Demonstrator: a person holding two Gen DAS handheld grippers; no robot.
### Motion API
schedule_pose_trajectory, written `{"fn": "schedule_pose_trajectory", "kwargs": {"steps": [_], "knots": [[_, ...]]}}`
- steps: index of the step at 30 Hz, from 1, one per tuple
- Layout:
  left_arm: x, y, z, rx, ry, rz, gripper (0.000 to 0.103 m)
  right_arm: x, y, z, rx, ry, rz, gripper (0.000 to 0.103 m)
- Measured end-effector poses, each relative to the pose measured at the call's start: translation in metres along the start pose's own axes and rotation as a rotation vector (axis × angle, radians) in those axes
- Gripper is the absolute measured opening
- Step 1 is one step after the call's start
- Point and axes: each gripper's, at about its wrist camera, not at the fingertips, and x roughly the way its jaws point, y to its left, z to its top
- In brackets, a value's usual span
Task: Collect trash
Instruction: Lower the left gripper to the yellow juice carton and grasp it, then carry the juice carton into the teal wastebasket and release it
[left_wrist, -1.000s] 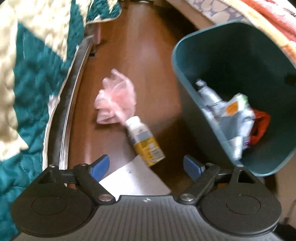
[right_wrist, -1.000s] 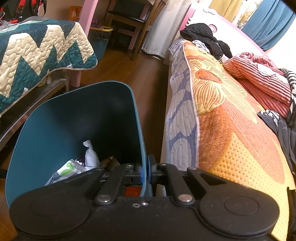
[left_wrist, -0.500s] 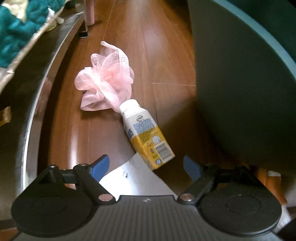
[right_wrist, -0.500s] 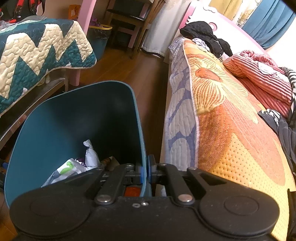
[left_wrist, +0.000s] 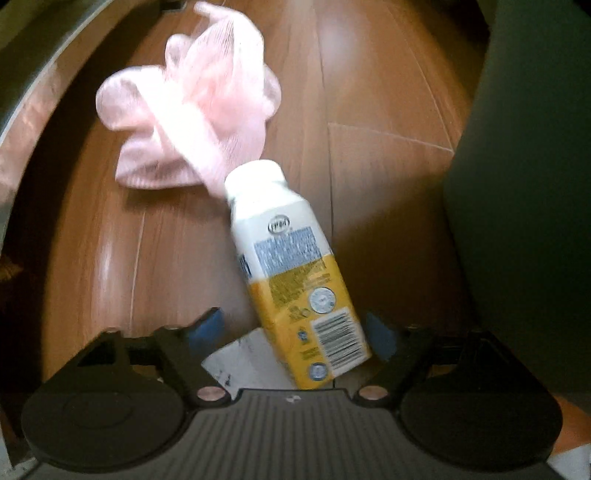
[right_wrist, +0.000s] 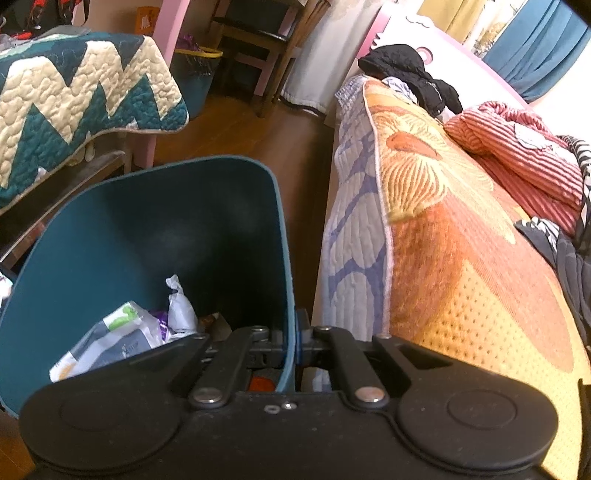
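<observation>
Your left gripper (left_wrist: 293, 330) points steeply down at the floor (left_wrist: 369, 92), and its jaws are closing. The bottom end of the carton (left_wrist: 295, 273) lies between the blue pads (left_wrist: 207, 328), but the pads do not press on it: the left pad stands clear of it and the right pad sits just beside its barcode corner. The carton lies on its side, yellow at the near end and white at the far end, and it leans away from you with its white cap farthest out. A white sheet of paper (left_wrist: 243, 358) lies under the near end, between the fingers. Past the cap, ahead and to the left, a pink mesh puff (left_wrist: 188, 110) rests on the floor, touching the carton's cap end. To the right of the gripper rises the dark wall of the bin (left_wrist: 524, 184), near the carton.

Your right gripper (right_wrist: 295, 332) is pressed together on the bin's (right_wrist: 166, 221) rim, pinching the teal wall between its pads. Ahead and left of the pads, inside the bin, lie crumpled wrappers (right_wrist: 125, 328). To the right of the gripper runs a bed (right_wrist: 461, 240) with an orange cover. Farther ahead on the left hangs a zigzag quilt (right_wrist: 74, 99).
</observation>
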Motion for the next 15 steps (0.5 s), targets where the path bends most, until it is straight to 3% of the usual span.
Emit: {"fn": "schedule_pose_trajectory", "kwargs": {"steps": [6, 15], "knots": [[-0.017, 0.014, -0.016, -0.006, 0.006, 0.031, 0.053, -0.001, 0.004, -0.001, -0.009, -0.008, -0.007, 0.005], [-0.075, 0.045, -0.031, -0.076, -0.046, -0.047, 0.049, -0.004, 0.006, -0.001, -0.012, -0.022, 0.012, 0.005]]}}
